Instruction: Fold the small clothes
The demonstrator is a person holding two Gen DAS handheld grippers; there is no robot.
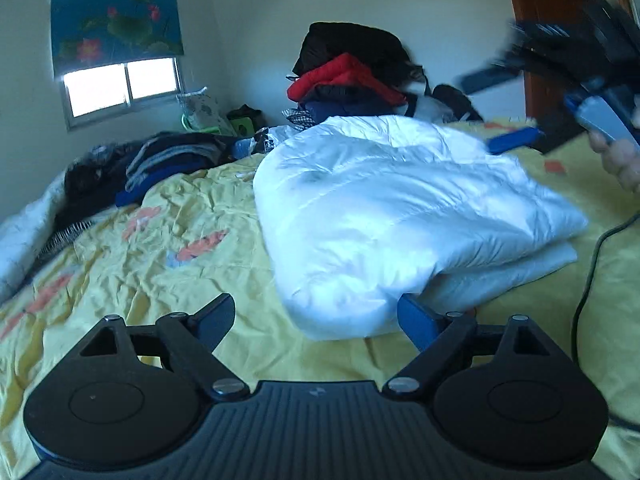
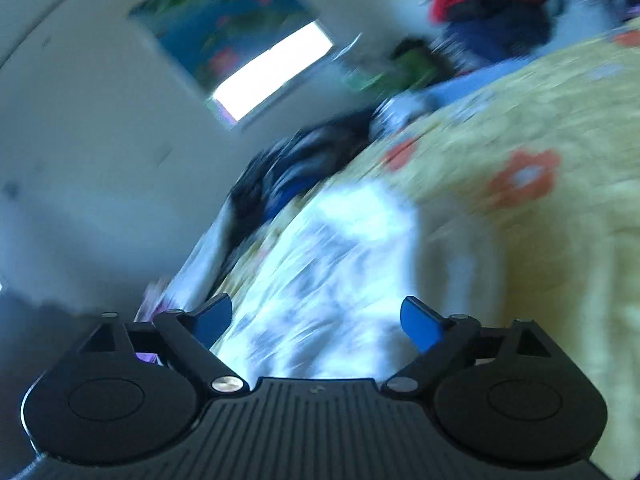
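Note:
A white puffy garment (image 1: 392, 208) lies folded in a thick bundle on the yellow flowered bedsheet (image 1: 160, 264). My left gripper (image 1: 316, 322) is open and empty just in front of the bundle's near edge. My right gripper (image 1: 504, 108) shows in the left wrist view at the upper right, lifted above the bundle's far side, blurred, with its blue fingers apart. In the tilted, blurred right wrist view my right gripper (image 2: 318, 320) is open and empty above the white garment (image 2: 336, 272).
A pile of red, black and navy clothes (image 1: 352, 76) stands behind the bundle by the wall. Dark folded clothes (image 1: 168, 160) lie at the bed's far left. A black cable (image 1: 588, 280) hangs at the right. A window (image 1: 120, 88) is on the left wall.

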